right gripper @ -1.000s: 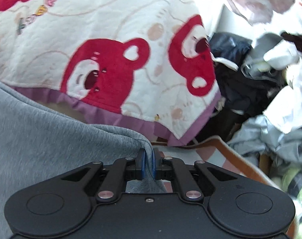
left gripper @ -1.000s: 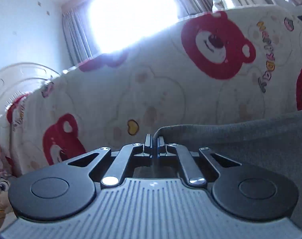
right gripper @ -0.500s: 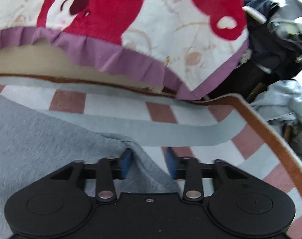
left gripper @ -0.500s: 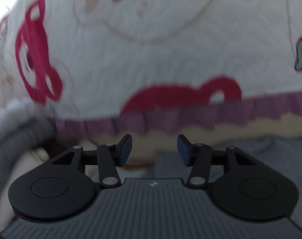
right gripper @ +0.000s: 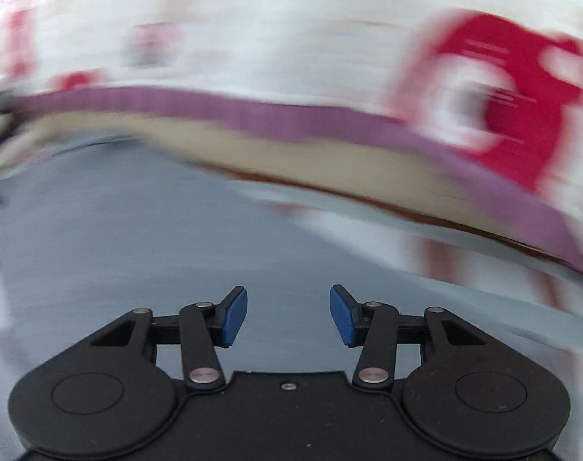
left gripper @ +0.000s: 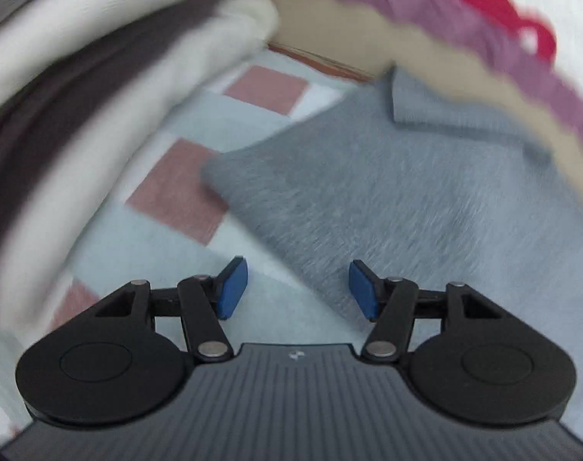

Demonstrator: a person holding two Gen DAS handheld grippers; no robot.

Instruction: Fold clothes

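A grey garment (left gripper: 406,192) lies flat on a checked pink-and-pale-blue mat (left gripper: 176,188). In the left wrist view my left gripper (left gripper: 297,290) hangs over the garment's near-left edge. Its jaws are opening, and nothing is between the blue pads (left gripper: 230,292). The right wrist view is blurred by motion. There the same grey garment (right gripper: 157,230) spreads below my right gripper (right gripper: 289,315), which stands open and empty over it.
A bed cover with red bears and a purple frill (right gripper: 291,38) hangs just behind the mat, and the frill (left gripper: 483,57) shows in the left view too. A stack of white and dark folded cloth (left gripper: 80,88) sits at the left. Bare mat (right gripper: 464,280) shows at right.
Both grippers were shut on the grey garment's edge and have let go, jaws now apart. The left one dropped towards the mat and rolled; the right swung sideways across the garment.
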